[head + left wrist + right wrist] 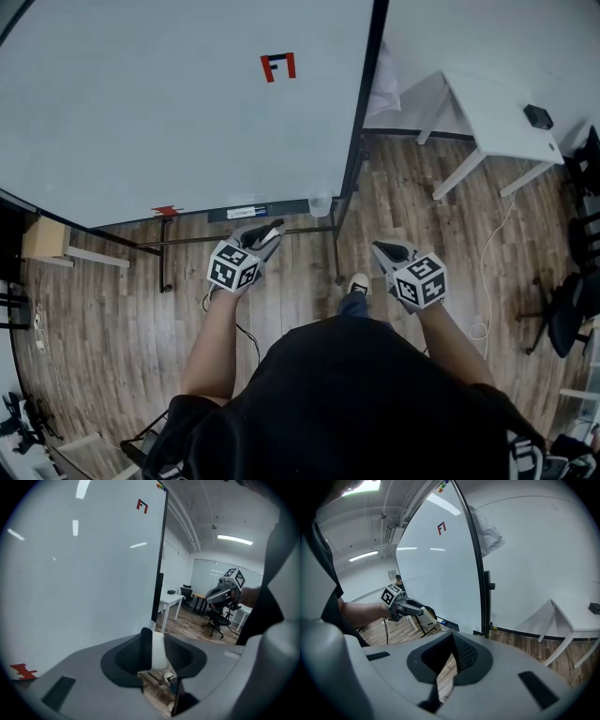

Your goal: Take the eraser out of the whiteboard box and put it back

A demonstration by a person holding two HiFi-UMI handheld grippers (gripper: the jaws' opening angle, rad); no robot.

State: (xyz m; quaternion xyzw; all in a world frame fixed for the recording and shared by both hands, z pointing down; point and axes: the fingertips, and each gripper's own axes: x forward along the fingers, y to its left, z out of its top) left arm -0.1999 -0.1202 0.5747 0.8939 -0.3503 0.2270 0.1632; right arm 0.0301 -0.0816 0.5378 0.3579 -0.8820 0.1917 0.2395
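The eraser (pixel 158 651), a white block with a dark felt side, sits clamped between the pads of my left gripper (pixel 157 641). In the head view the left gripper (pixel 272 231) hangs just below the whiteboard's (pixel 169 103) lower edge, near the dark ledge tray (pixel 246 212) and the small translucent box (pixel 321 204) at the board's right corner. The right gripper view shows the eraser (pixel 430 617) sticking out of those jaws. My right gripper (pixel 382 247) hovers apart to the right over the floor, its jaws together with nothing in them.
A black post (pixel 364 103) frames the whiteboard's right side, with stand legs (pixel 336 253) beneath. A white table (pixel 497 117) stands at the right, office chairs (pixel 572 309) further right, and a cable (pixel 492 272) on the wooden floor. A small wooden stool (pixel 47 239) stands at the left.
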